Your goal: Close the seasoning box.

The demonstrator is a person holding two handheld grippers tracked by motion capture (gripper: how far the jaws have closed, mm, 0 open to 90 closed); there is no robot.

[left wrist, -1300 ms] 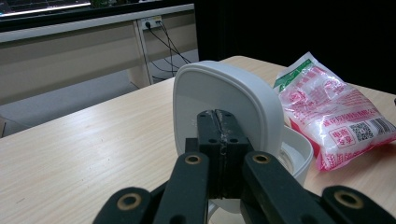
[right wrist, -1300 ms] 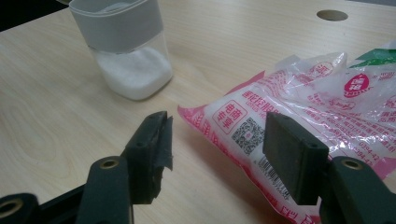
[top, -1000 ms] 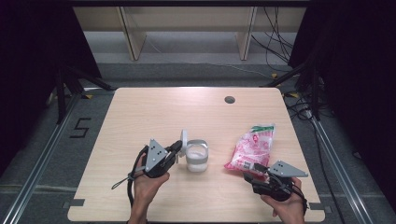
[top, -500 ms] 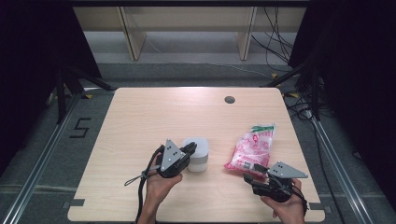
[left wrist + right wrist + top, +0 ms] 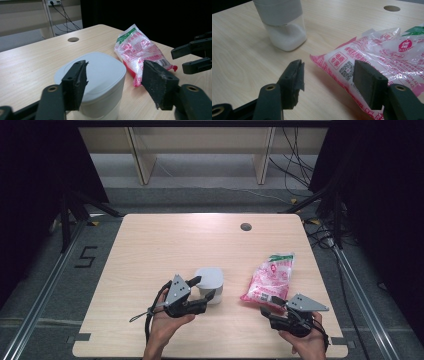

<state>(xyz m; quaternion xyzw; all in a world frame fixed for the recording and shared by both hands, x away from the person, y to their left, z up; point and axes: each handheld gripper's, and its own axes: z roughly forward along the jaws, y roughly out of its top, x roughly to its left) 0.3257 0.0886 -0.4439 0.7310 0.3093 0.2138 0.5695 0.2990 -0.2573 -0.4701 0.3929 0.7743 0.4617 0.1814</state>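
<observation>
Left claw (image 5: pixel 113 82) before jar (image 5: pixel 100 82), its base cut off

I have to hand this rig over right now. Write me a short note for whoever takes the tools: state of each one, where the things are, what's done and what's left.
Left tool: its jaws have just been opening; they stand apart on either side of the white container, not pressing it.
Right tool: open, empty, poised at the near end of the pink bag.
Container: upright on the table, lid closed, white powder inside in the right gripper view.
Bag: lies flat to the right of the container, apart from it.
Done: container looks closed and let go.
Left: probably clear the left tool away and deal with the bag, which no tool grips yet.
</observation>
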